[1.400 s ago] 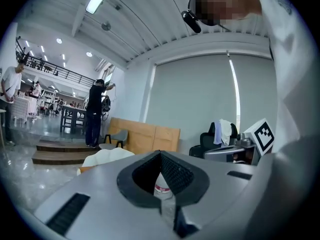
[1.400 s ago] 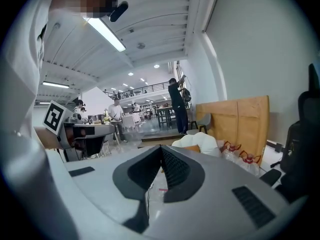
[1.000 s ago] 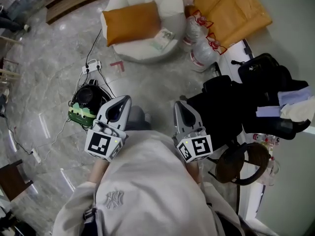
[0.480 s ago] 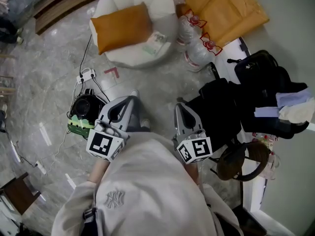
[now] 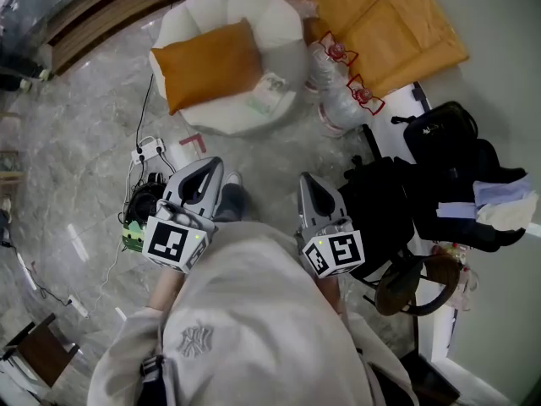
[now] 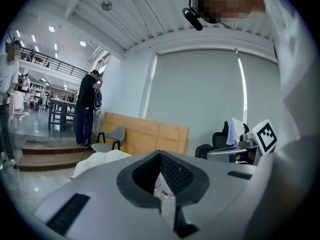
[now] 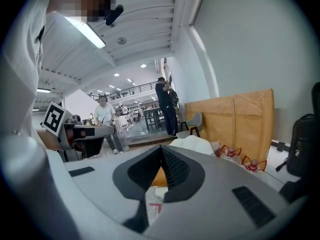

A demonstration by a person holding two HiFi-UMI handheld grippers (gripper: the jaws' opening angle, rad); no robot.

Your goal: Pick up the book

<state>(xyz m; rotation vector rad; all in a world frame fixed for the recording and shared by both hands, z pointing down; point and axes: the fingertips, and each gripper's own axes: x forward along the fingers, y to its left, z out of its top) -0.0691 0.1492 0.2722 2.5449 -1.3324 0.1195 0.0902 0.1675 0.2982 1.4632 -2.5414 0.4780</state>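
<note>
The book [image 5: 269, 91], a thin pale-green one, lies on a white round pouf [image 5: 279, 15] beside an orange cushion [image 5: 205, 54], up the head view. Both grippers are held close to the person's chest, pointing at the pouf and well short of it. My left gripper [image 5: 208, 166] is shut with nothing in it; in its own view the left gripper [image 6: 160, 154] has its tips meeting. My right gripper [image 5: 306, 180] is also shut and empty, and the right gripper [image 7: 161, 148] frames the cushion [image 7: 158, 178] through the gap under its tips.
Two large water bottles [image 5: 338, 100] stand right of the pouf before tan boards [image 5: 389, 15]. Black bags [image 5: 439, 167] and a round stool [image 5: 418, 282] crowd the right. A power strip with cables [image 5: 150, 150] and a black-green device [image 5: 135, 222] lie left. People stand far off.
The person and both shut grippers have moved forward toward the pouf; the floor device and the red floor mark have slid down the head view. Neither gripper's jaws changed.
</note>
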